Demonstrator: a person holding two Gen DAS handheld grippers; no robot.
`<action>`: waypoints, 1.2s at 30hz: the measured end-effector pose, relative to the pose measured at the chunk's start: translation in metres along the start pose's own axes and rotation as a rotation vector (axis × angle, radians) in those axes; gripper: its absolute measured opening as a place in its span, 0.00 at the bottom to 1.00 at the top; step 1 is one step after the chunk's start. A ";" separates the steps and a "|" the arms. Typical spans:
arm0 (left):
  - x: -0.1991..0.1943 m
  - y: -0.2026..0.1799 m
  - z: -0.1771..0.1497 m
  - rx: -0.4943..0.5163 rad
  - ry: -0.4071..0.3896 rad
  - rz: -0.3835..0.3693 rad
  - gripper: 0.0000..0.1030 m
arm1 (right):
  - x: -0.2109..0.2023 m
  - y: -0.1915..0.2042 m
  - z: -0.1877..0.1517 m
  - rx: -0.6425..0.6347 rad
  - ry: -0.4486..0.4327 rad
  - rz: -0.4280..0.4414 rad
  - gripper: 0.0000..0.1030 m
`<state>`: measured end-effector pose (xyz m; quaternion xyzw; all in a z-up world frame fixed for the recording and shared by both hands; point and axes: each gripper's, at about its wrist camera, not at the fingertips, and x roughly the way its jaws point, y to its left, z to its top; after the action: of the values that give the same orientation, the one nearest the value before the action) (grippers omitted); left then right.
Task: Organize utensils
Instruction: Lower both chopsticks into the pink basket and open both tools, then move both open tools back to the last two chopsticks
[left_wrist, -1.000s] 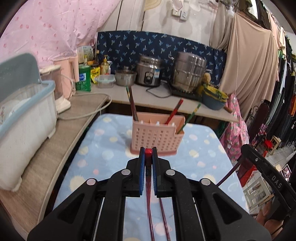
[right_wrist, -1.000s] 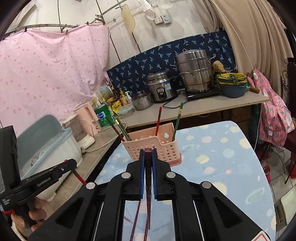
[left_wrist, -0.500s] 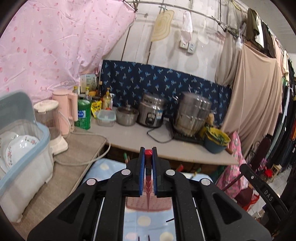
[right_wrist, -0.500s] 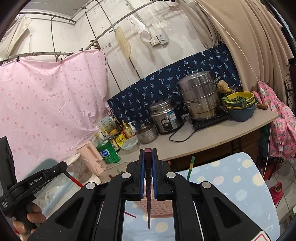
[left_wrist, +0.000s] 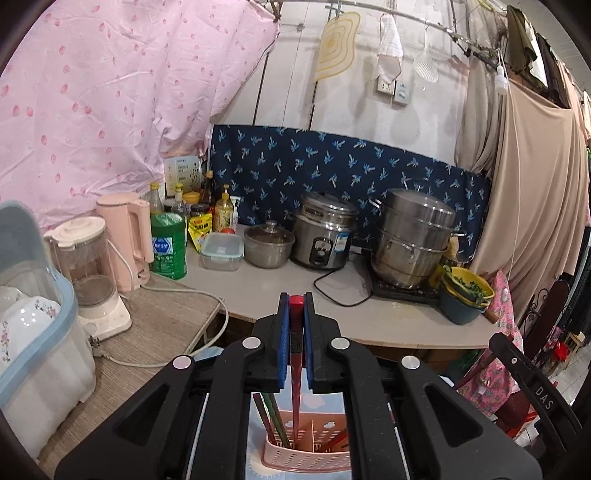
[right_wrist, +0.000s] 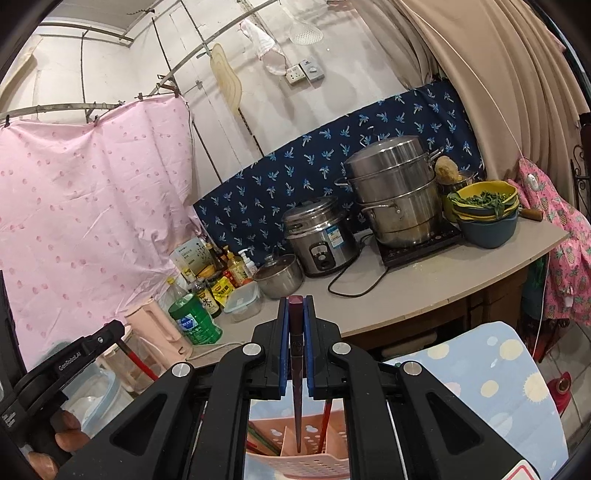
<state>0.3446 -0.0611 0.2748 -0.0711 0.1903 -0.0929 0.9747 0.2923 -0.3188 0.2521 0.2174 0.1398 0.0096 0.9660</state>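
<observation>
My left gripper (left_wrist: 296, 306) is shut on a red chopstick (left_wrist: 295, 369) that hangs tip-down into the pink slotted utensil holder (left_wrist: 306, 456) right below it. My right gripper (right_wrist: 296, 306) is shut on a dark maroon chopstick (right_wrist: 296, 384), also upright, its tip inside the pink utensil holder (right_wrist: 295, 465). Several chopsticks stand in the holder's compartments. The left gripper (right_wrist: 110, 332) with its red chopstick also shows at the lower left of the right wrist view. The right gripper's body (left_wrist: 535, 384) shows at the right of the left wrist view.
The holder stands on a blue spotted cloth (right_wrist: 498, 384). Behind is a counter (left_wrist: 280, 291) with a rice cooker (left_wrist: 325, 232), a steel steamer pot (left_wrist: 413, 236), a small pot, bottles and a pink kettle (left_wrist: 125, 236). A dish bin (left_wrist: 33, 332) with plates and a blender (left_wrist: 92, 280) stand at left.
Both grippers have risen and tipped up, so the chopsticks now hang vertically with tips inside the holder, which has dropped to the bottom of both views.
</observation>
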 end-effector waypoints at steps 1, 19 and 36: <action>0.005 0.001 -0.004 -0.002 0.009 -0.003 0.06 | 0.006 -0.002 -0.004 -0.003 0.011 0.000 0.07; 0.031 0.014 -0.054 -0.001 0.113 0.021 0.29 | 0.038 -0.022 -0.057 -0.028 0.136 -0.043 0.17; -0.010 0.024 -0.080 0.011 0.150 0.017 0.47 | -0.015 0.000 -0.082 -0.077 0.154 -0.016 0.23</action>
<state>0.3084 -0.0440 0.2003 -0.0571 0.2630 -0.0906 0.9589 0.2554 -0.2855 0.1854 0.1775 0.2149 0.0238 0.9601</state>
